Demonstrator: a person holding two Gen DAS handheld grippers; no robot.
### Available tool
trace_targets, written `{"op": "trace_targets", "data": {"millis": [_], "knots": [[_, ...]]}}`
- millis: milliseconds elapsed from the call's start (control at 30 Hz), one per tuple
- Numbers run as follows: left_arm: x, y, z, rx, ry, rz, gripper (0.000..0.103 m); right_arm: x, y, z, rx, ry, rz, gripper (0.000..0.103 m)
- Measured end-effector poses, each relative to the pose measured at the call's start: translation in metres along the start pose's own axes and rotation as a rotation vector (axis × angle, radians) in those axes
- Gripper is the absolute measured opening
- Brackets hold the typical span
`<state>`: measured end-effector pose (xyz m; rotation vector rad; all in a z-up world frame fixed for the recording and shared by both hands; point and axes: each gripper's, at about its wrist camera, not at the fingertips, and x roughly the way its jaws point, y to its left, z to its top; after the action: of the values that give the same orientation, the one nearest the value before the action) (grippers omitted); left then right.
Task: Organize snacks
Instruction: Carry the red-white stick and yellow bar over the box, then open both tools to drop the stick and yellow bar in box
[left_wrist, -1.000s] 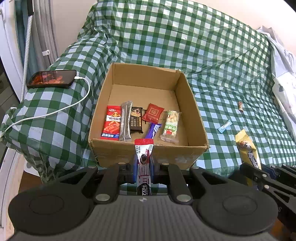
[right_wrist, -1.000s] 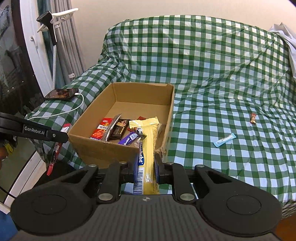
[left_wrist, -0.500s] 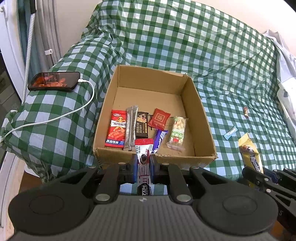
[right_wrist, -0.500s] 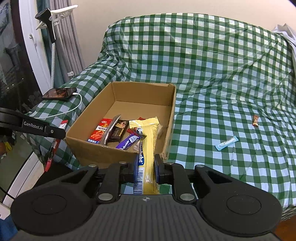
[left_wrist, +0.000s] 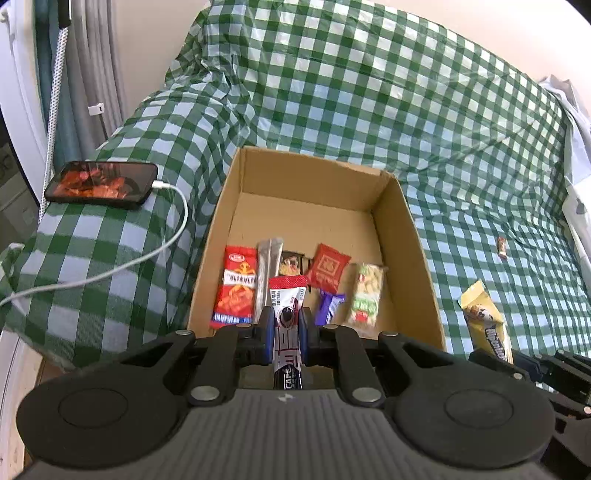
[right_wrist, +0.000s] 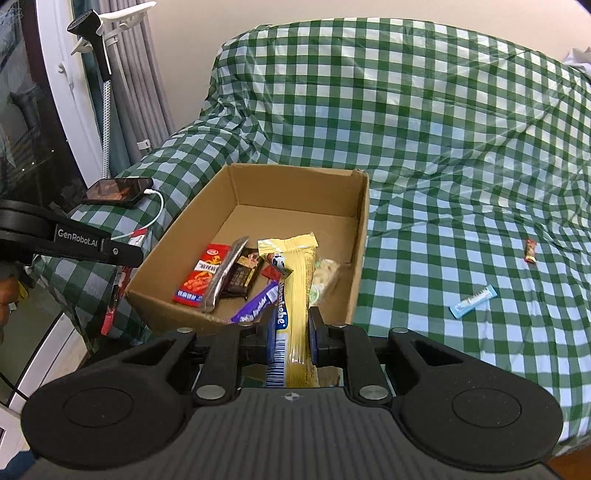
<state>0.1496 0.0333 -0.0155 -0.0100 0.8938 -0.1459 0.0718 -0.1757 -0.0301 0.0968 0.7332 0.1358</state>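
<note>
Left gripper (left_wrist: 286, 328) clamps a red "CAFE" sachet (left_wrist: 287, 314) over the box (left_wrist: 417, 254); right gripper (right_wrist: 291, 328) clamps a yellow packet (right_wrist: 295, 295)

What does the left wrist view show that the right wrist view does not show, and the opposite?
Only the left wrist view shows the left gripper shut on a red and white sachet, and the red square packet in full.

Only the right wrist view shows the right gripper shut on the yellow packet, the light blue wrapper on the checked cloth, and a white rack.

Both show the cardboard box, the phone with its white cable, and the small brown candy.
</note>
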Motion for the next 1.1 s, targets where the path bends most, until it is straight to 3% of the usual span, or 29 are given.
{"op": "trace_targets", "data": {"millis": [500,1100], "knots": [[0.055,0.007,0.047,-0.012,-0.007,0.025,0.015,0.063,-0.002,0.036,-0.009,0.027,0.025,0.018],[0.123,0.004,0.061,0.011,0.066,0.059,0.014,0.125,-0.016,0.048,0.017,0.087,0.038,0.018]]}}
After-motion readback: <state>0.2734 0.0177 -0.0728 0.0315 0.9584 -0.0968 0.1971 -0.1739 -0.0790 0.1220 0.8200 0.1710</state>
